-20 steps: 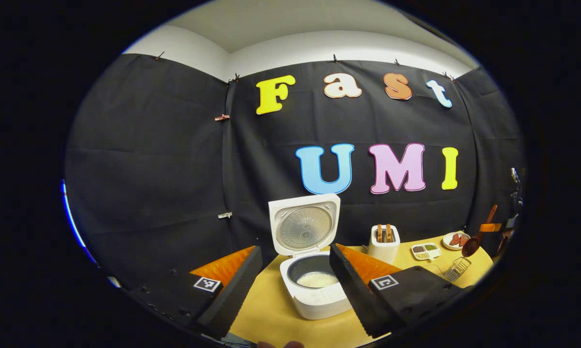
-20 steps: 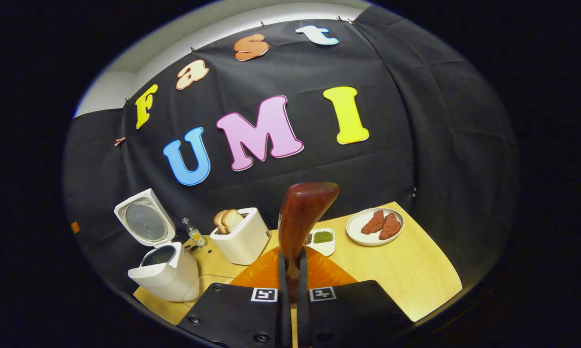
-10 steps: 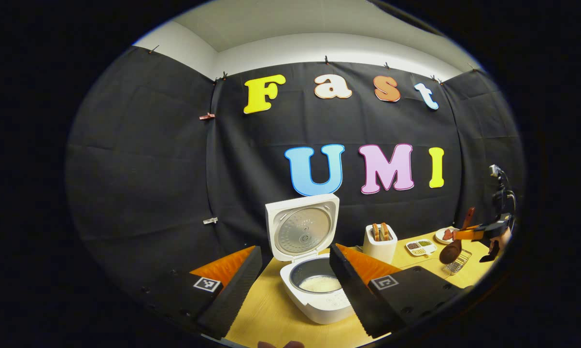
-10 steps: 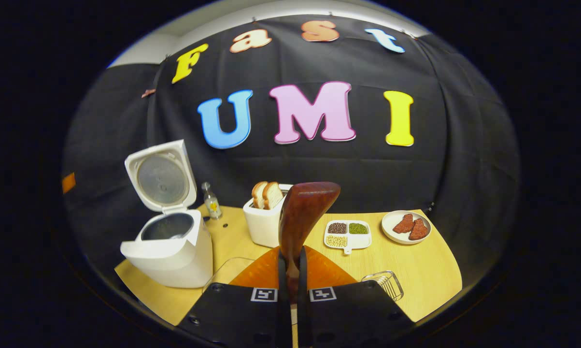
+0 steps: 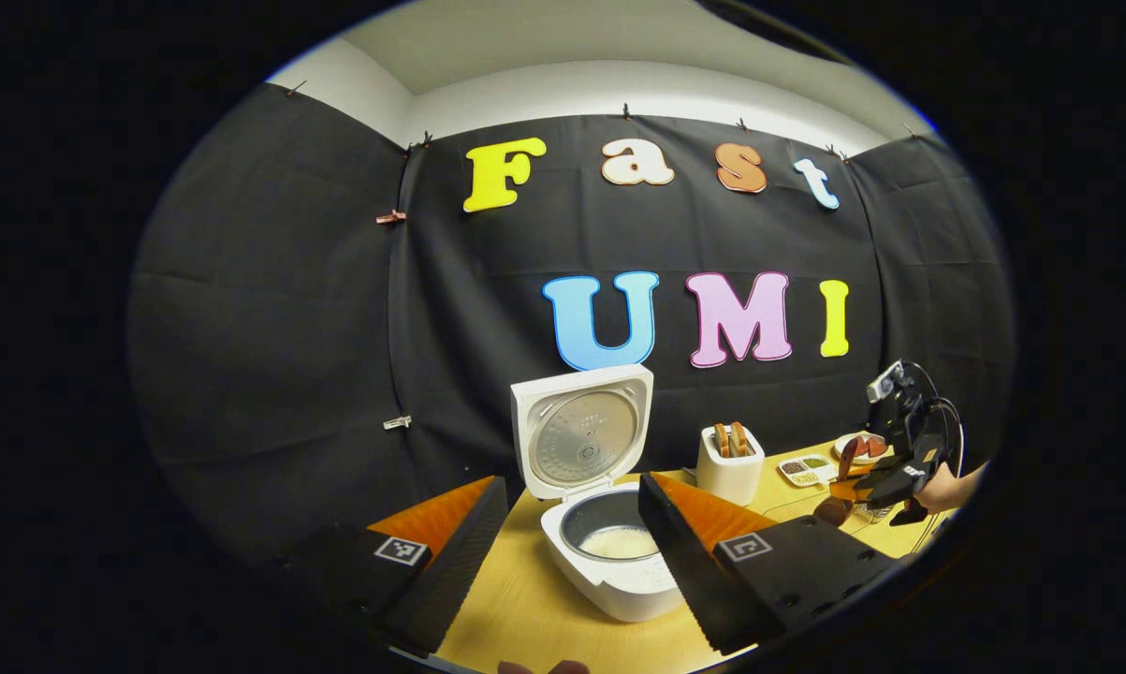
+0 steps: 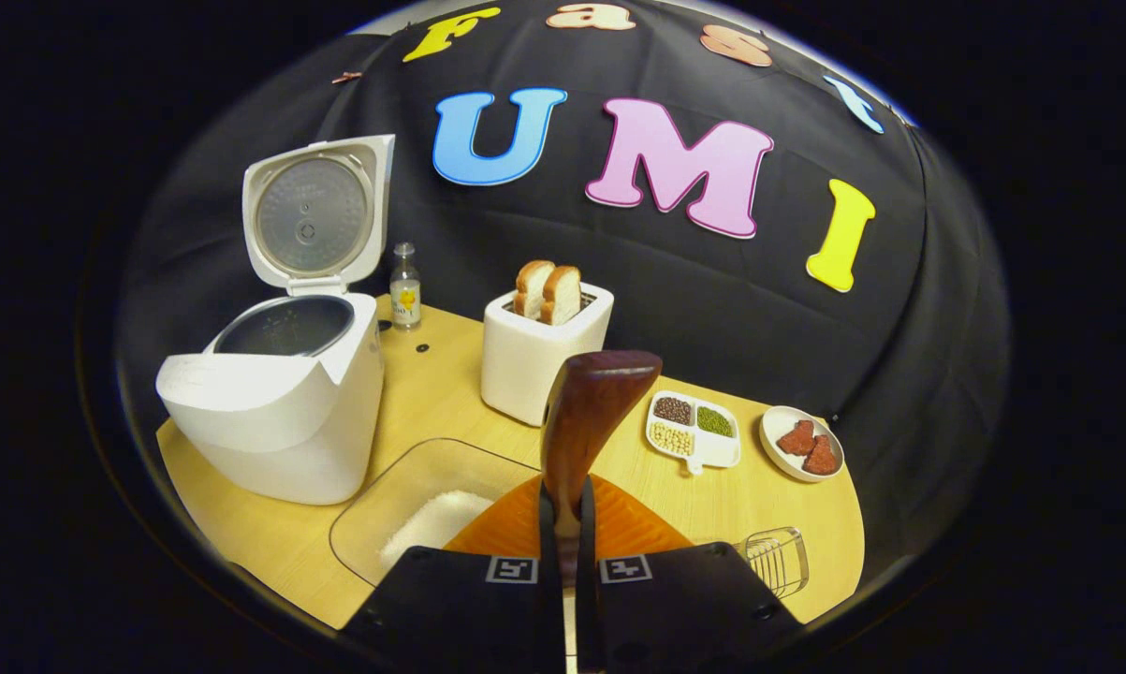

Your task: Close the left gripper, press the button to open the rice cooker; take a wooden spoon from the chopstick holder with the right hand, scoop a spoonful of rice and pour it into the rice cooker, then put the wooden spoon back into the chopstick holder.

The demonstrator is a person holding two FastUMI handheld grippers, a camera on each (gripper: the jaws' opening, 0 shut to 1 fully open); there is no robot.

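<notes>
The white rice cooker [image 5: 609, 571] stands with its lid [image 5: 581, 432] up and white rice [image 5: 619, 541] in the pot. My left gripper [image 5: 572, 487] is open, one finger on each side of the cooker, holding nothing. At the far right of the left gripper view, my right gripper [image 5: 885, 487] carries the wooden spoon [image 5: 839, 501] low over the table. In the right gripper view, the right gripper [image 6: 567, 510] is shut on the wooden spoon [image 6: 586, 421], bowl pointing up and forward. A glass dish of rice [image 6: 422, 515] lies just below and left of it. The wire chopstick holder [image 6: 773, 560] lies at the lower right.
On the wooden table [image 6: 431, 393] stand a white toaster [image 6: 534, 360] with bread, a small bottle [image 6: 404, 290], a divided tray of beans [image 6: 694, 432] and a plate of meat [image 6: 801, 442]. The rice cooker [image 6: 282, 412] is at the left.
My right gripper has tipped down and come lower over the table with the spoon, bringing the glass dish of rice into its view. The left gripper has barely shifted.
</notes>
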